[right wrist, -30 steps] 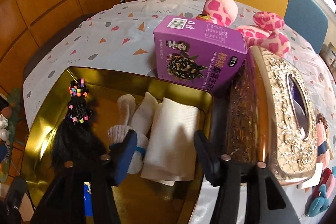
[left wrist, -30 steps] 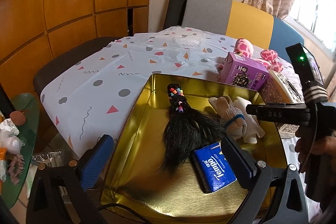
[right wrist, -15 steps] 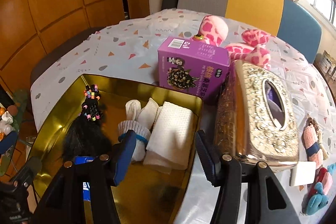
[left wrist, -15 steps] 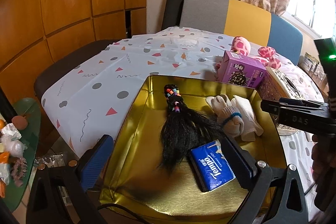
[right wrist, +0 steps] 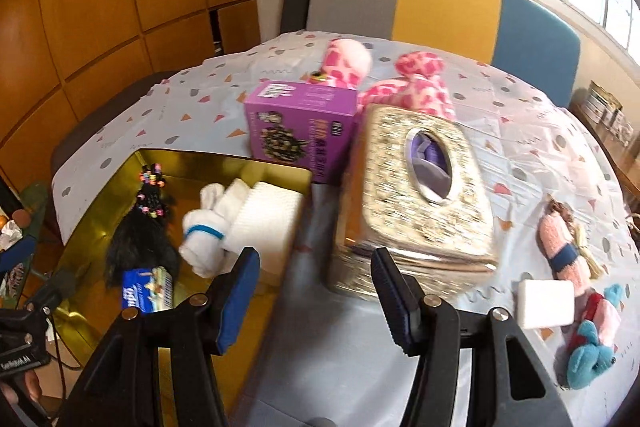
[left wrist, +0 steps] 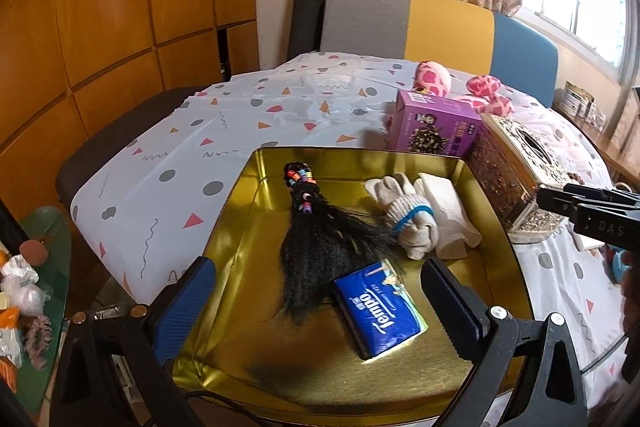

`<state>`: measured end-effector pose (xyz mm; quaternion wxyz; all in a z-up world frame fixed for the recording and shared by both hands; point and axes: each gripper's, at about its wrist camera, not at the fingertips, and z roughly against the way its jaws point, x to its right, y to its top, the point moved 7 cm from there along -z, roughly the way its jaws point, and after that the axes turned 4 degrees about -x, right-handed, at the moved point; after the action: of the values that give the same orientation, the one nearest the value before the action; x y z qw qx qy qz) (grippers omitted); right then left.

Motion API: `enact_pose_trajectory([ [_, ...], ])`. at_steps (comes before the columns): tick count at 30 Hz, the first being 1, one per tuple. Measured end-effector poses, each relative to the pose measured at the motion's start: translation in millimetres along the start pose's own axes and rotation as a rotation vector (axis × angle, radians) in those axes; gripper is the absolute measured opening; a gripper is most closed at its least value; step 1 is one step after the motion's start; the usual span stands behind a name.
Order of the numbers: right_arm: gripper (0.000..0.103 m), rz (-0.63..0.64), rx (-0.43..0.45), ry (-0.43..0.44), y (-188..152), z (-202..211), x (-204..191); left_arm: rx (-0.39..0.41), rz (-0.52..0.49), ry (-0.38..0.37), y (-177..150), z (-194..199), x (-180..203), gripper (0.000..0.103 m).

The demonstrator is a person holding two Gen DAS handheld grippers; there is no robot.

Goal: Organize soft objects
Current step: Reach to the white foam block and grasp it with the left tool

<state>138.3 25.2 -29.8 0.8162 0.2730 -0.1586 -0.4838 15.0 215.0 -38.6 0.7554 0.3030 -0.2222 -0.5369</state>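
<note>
A gold tray (left wrist: 240, 227) holds a black hair piece with coloured beads (left wrist: 320, 247), white gloves (left wrist: 404, 215), a folded white cloth (left wrist: 448, 211) and a blue Tempo tissue pack (left wrist: 380, 319). My left gripper (left wrist: 320, 291) hovers open over the tray's near end, gripping nothing. My right gripper (right wrist: 316, 283) is open and empty above the tablecloth, between the tray (right wrist: 108, 203) and an ornate tissue box (right wrist: 420, 187). On the table to its right lie a pink doll (right wrist: 564, 251), a white block (right wrist: 546, 303) and a blue and red plush (right wrist: 592, 347).
A purple box (right wrist: 300, 123) stands behind the tray, with a pink spotted plush (right wrist: 348, 63) beyond it. Chairs ring the far side of the table. A small glass side table with clutter (left wrist: 24, 287) sits low on the left.
My right gripper has drawn back and to the right, away from the tray, with the white cloth staying in the tray. The left gripper has drifted slightly back.
</note>
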Motion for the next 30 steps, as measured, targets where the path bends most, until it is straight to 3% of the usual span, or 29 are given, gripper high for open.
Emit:
enact_pose_trajectory([
  [12, 0.059, -0.122, 0.005, -0.090, -26.7, 17.9, 80.3, 0.011, -0.098, -0.040, 2.4, 6.7, 38.5, 0.103],
  [21, 0.059, -0.247, 0.007, -0.224, -50.0, 36.5, 171.9, 0.019, -0.194, -0.148, 6.7, 15.4, 88.2, 0.103],
  [26, 0.059, -0.402, 0.056, -0.335, -71.8, 53.3, 246.2, 0.009, -0.247, -0.200, 4.9, 18.3, 119.6, 0.103],
  [28, 0.059, -0.508, 0.062, -0.374, -89.1, 57.5, 275.8, 0.009, -0.273, -0.202, 4.1, 18.2, 129.9, 0.103],
  [30, 0.059, -0.665, 0.050, -0.360, -105.8, 59.5, 303.6, 0.001, -0.313, -0.222, 1.6, 17.9, 144.5, 0.103],
])
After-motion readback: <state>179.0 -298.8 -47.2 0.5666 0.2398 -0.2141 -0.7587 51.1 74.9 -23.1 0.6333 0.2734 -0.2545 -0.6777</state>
